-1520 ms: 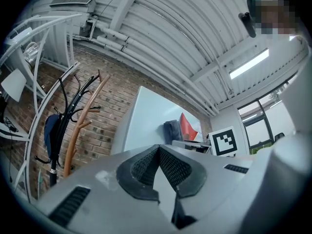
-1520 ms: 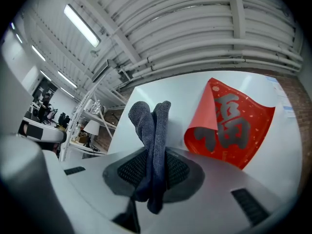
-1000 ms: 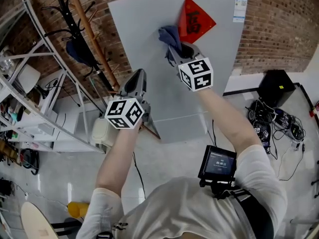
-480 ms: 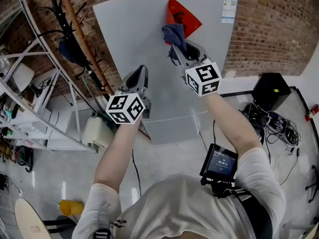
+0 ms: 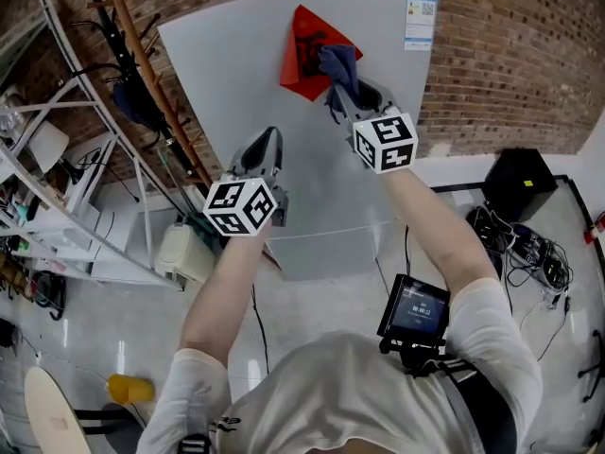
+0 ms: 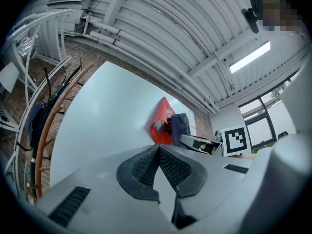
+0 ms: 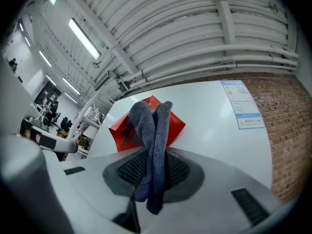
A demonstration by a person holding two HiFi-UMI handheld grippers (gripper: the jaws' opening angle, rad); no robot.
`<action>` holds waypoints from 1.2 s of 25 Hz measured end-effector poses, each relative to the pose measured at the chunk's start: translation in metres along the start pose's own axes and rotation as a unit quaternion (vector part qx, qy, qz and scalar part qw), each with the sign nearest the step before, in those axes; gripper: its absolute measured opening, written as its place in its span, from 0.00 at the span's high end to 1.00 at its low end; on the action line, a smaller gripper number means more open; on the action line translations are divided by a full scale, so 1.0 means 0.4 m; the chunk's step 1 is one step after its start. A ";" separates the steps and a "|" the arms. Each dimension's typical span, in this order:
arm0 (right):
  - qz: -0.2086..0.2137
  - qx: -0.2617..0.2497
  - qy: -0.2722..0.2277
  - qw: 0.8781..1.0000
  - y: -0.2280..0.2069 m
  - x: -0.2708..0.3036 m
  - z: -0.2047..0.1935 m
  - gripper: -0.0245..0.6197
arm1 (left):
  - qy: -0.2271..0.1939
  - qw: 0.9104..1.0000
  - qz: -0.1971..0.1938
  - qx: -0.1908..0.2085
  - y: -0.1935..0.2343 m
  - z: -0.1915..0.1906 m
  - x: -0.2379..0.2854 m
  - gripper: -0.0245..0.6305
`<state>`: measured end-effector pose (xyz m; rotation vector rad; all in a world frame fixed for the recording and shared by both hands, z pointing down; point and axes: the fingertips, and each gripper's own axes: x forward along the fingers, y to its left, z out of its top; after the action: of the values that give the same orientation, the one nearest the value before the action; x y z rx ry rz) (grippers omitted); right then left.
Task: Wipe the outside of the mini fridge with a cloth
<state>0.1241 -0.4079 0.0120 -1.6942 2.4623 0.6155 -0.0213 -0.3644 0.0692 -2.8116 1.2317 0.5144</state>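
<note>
The right gripper (image 5: pixel 342 85) is clamped on the cloth (image 5: pixel 337 62), which stands out past its jaws as a folded blue-grey wad. Held that way, the loose end can be pressed onto the fridge (image 5: pixel 236 93) without the jaws scraping the door. The cloth lies over the right edge of a red sticker (image 5: pixel 301 50) near the door's top edge, left of a label (image 5: pixel 421 17) at the top right corner. It seems to touch the door, though I cannot tell for sure. The left gripper (image 5: pixel 267 145) hangs lower, near the door's middle. Its jaws are closed with nothing between them, and it is probably just kept clear of the wiping path. The fridge is the only container here. Its door is closed, so its contents are hidden.
</note>
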 end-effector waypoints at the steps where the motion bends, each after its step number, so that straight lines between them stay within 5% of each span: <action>1: 0.002 -0.002 -0.001 1.000 -0.005 0.001 -0.001 0.84 | 0.000 1.000 0.001 0.001 -0.005 -0.001 0.006 0.96; 10: 0.001 -0.009 -0.006 1.000 -0.075 -0.037 -0.011 0.84 | -0.003 1.000 0.004 0.003 -0.053 -0.013 0.064 0.96; 30: -0.086 0.021 0.016 0.996 -0.370 -0.184 -0.080 0.84 | 0.011 1.000 -0.013 -0.014 -0.179 -0.101 0.172 0.96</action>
<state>0.2920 -0.4005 0.0224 -1.8866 2.2994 0.5179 0.0853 -0.3704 0.0787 -2.8594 1.2003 0.5030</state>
